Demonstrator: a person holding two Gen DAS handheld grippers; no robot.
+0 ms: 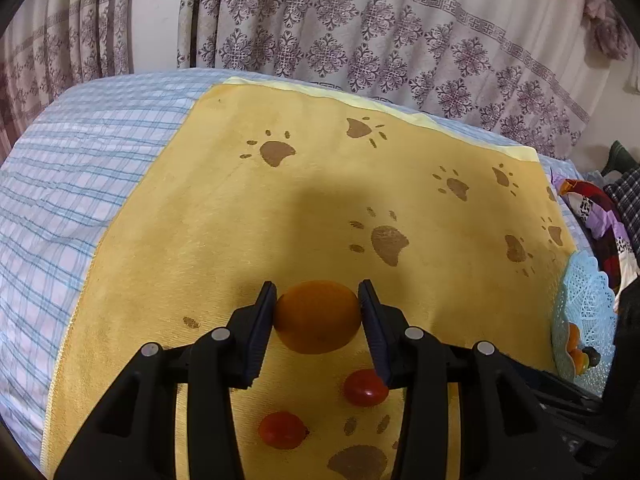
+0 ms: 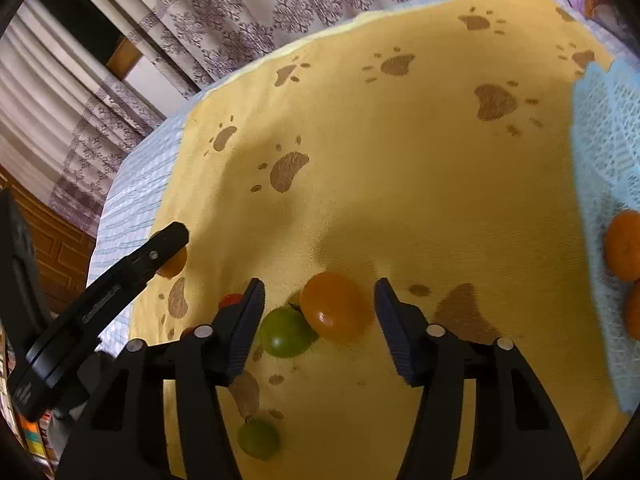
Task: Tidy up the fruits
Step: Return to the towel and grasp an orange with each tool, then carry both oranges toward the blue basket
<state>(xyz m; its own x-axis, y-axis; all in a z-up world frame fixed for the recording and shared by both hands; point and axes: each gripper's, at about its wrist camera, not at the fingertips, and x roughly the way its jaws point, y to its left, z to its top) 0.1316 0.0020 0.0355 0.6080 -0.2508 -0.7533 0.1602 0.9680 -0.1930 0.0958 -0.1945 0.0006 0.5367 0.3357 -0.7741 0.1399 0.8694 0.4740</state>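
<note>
Fruits lie scattered on the yellow paw-print towel [image 1: 224,220].
Blue basket [image 1: 586,304] at the towel's right edge holds oranges; left gripper [image 1: 318,300] pinches an orange [image 1: 318,318]; right gripper [image 2: 320,300] gapes around an orange tomato [image 2: 334,306].

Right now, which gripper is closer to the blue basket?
Right. The right gripper hangs over loose fruit with the blue basket close beside it; the left gripper, holding an orange, is farther off.

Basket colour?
Light blue lattice basket, clearest in the left wrist view.
</note>
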